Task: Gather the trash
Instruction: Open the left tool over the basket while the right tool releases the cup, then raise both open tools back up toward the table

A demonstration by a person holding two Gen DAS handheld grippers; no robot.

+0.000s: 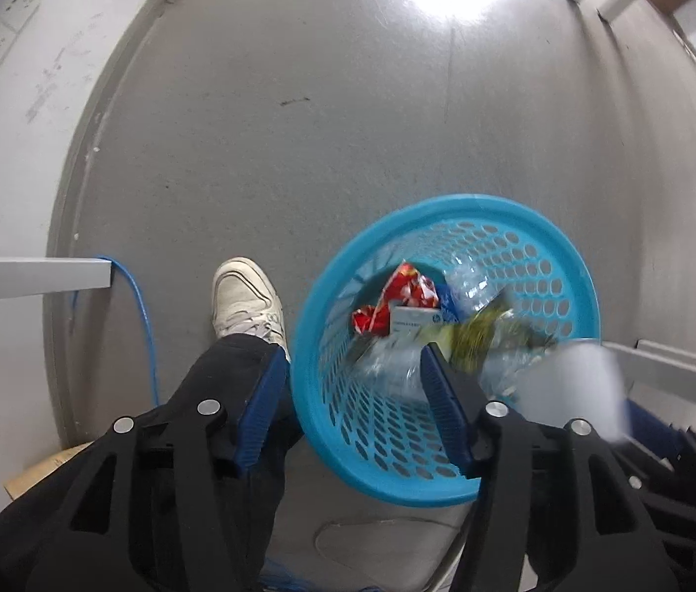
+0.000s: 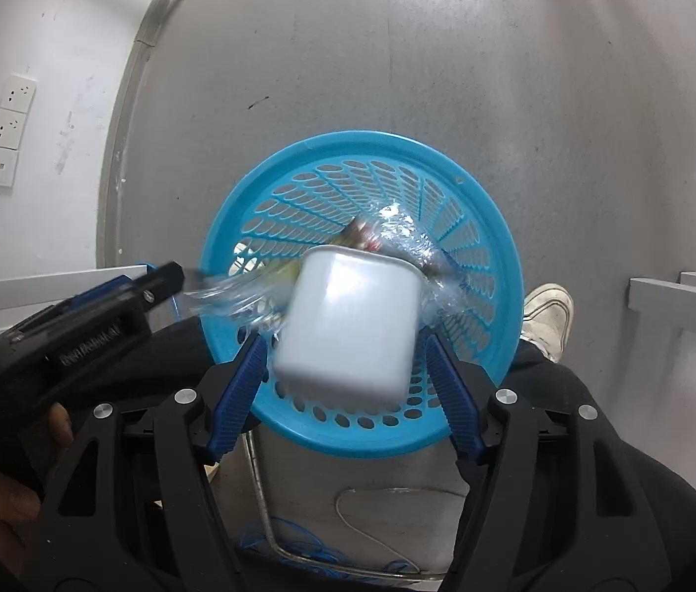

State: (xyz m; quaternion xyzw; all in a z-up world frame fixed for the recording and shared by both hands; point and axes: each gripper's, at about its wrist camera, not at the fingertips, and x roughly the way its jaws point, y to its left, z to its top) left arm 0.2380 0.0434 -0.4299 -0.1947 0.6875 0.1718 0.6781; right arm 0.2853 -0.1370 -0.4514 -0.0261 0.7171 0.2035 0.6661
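Observation:
A blue perforated basket (image 1: pixel 308 306) stands on the grey floor and holds a red wrapper (image 1: pixel 409 286), a white card (image 1: pixel 412 320) and clear plastic (image 1: pixel 471 281). My left gripper (image 1: pixel 352 375) is open above the basket's left rim with nothing between its fingers. A blurred yellow-green wrapper (image 1: pixel 476 340) lies just past its right finger. In the right wrist view a white tub (image 2: pixel 348 320), blurred, hangs over the basket (image 2: pixel 229 207) between the fingers of my right gripper (image 2: pixel 345 350). Small gaps show on both sides, so the gripper is open. The left gripper (image 2: pixel 165 278) comes in from the left beside blurred clear film (image 2: pixel 229 291).
A person's white shoe (image 1: pixel 244 296) and black trouser leg stand directly left of the basket. A blue cable (image 1: pixel 143 325) runs along the wall, where there are sockets (image 2: pixel 12 118). Grey frame bars (image 2: pixel 683 301) jut in at the right, and cardboard (image 1: pixel 47 468) lies at the lower left.

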